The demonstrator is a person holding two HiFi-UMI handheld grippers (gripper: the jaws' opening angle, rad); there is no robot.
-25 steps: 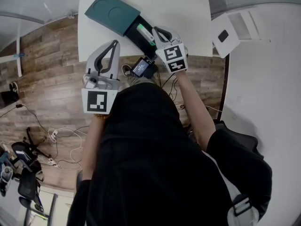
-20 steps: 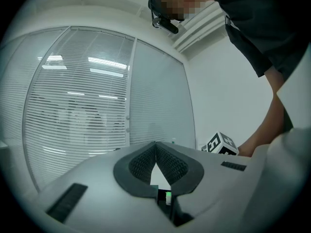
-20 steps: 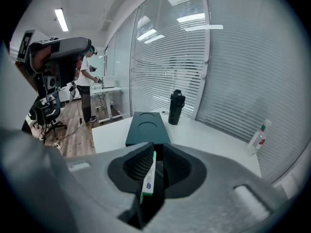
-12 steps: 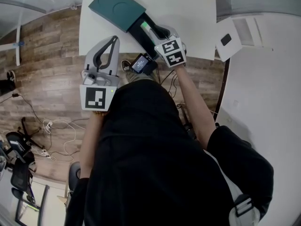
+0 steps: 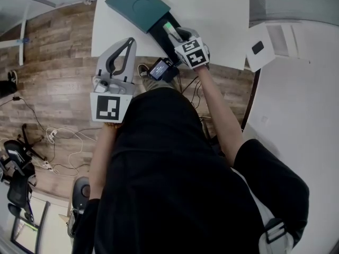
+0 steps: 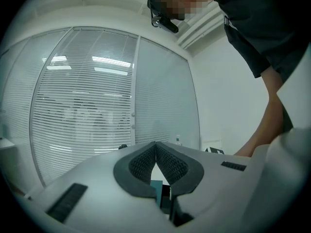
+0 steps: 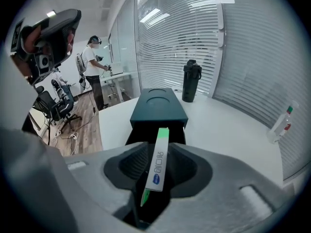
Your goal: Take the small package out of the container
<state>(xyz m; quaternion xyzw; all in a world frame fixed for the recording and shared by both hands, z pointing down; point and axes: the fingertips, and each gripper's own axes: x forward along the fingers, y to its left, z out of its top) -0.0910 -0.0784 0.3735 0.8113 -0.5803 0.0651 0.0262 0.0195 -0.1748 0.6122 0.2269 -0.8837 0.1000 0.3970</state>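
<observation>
The right gripper (image 7: 160, 155) was released. Its jaws had just been opening and stood wide apart, with the small package (image 7: 158, 165) upright and slightly tilted between them. This slim white packet had a green upper end and blue print. It stood nearer the pad at frame left, with a clear gap to the pad at frame right, and neither pad pressed on it. Its lower end ran down out of sight between the jaws.

In the head view this gripper reached into the pulled-out black drawer (image 5: 158, 37) of the dark green container (image 7: 159, 103). The package's green end showed just above the marker cube, still over the drawer.

The left gripper (image 6: 155, 144) was clenched, its ribbed pads meeting at the tips with nothing between them. In the head view it hovered left of the drawer over the near edge of the white table (image 5: 212, 15), well apart from the package.

The container lay slantwise at the top centre of the head view. Beyond it in the right gripper view stood a black flask (image 7: 191, 80), and a small clear bottle (image 7: 281, 123) stood at the far right. Window blinds (image 7: 194, 28) filled the background. At the left of that view a person (image 7: 95, 67) stood by office chairs (image 7: 53, 103) on the wooden floor (image 5: 53, 52).
</observation>
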